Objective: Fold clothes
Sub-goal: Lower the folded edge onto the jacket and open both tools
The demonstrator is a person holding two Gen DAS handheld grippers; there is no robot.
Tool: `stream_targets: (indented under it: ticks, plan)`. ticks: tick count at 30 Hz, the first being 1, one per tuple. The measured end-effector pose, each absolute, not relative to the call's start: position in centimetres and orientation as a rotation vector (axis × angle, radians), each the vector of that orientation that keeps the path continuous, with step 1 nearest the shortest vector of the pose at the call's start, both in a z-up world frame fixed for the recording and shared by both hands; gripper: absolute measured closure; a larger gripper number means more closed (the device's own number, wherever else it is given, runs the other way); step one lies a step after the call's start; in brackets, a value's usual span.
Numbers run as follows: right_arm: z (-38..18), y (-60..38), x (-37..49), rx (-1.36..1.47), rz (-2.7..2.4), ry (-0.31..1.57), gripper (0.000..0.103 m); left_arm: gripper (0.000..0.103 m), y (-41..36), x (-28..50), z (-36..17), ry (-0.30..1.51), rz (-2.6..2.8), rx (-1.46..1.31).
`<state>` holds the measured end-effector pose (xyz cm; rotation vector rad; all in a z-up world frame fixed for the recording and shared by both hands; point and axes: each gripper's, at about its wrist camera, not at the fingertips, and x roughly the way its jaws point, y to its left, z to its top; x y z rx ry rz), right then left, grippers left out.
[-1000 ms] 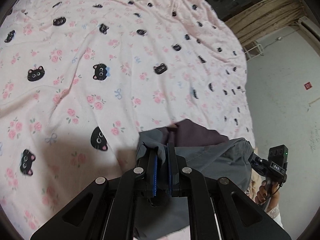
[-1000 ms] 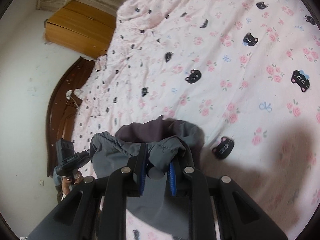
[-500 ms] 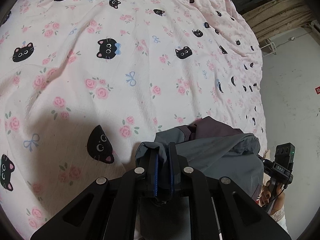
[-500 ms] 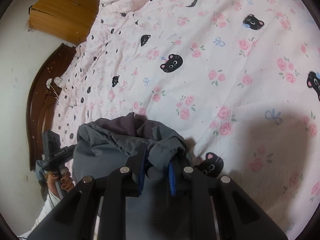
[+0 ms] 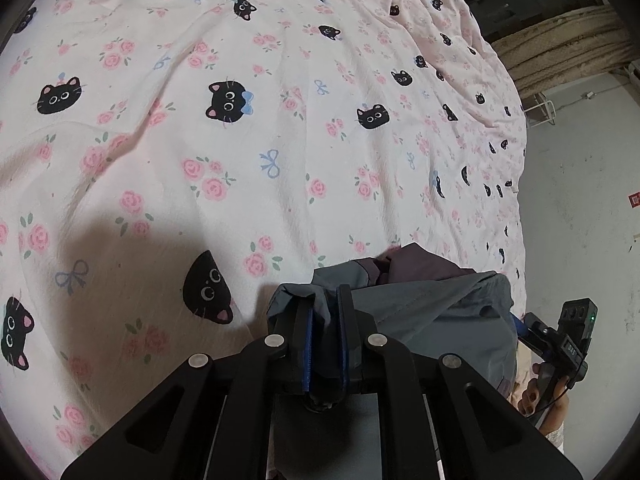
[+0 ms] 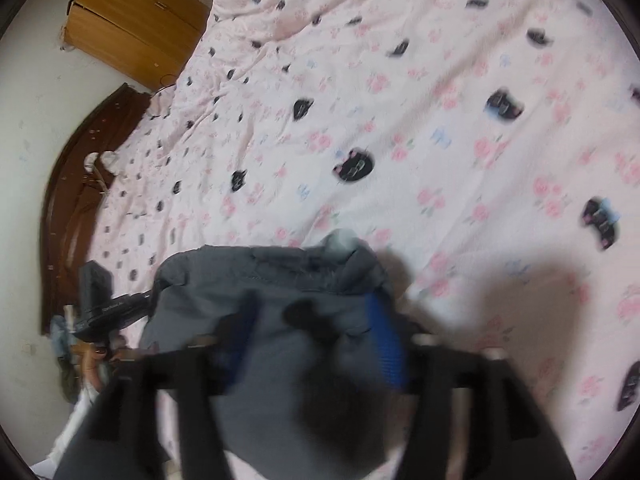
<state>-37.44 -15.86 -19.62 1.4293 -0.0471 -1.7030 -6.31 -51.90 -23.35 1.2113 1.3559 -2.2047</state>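
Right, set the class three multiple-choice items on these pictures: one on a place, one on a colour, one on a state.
1. Where is the wooden cabinet?
A. beyond the bedsheet, by the wall
B. on the bedsheet
C. hanging from the ceiling

2. What colour is the held garment?
A. yellow
B. grey
C. white

3. The left gripper is:
A. open, empty
B. out of view
C. shut on the garment

Answers:
1. A, it sits past the sheet's far edge.
2. B, the cloth is plainly grey.
3. C, its jaws pinch a fold.
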Motion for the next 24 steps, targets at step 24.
stream_targets:
  ticks: [24]
  plan:
    - [-16.6,-25.0,-21.9,1.144,-1.553,0.475,0.019,0.061,-55.2,-3.4,-25.0,1.983,-2.028,0.916]
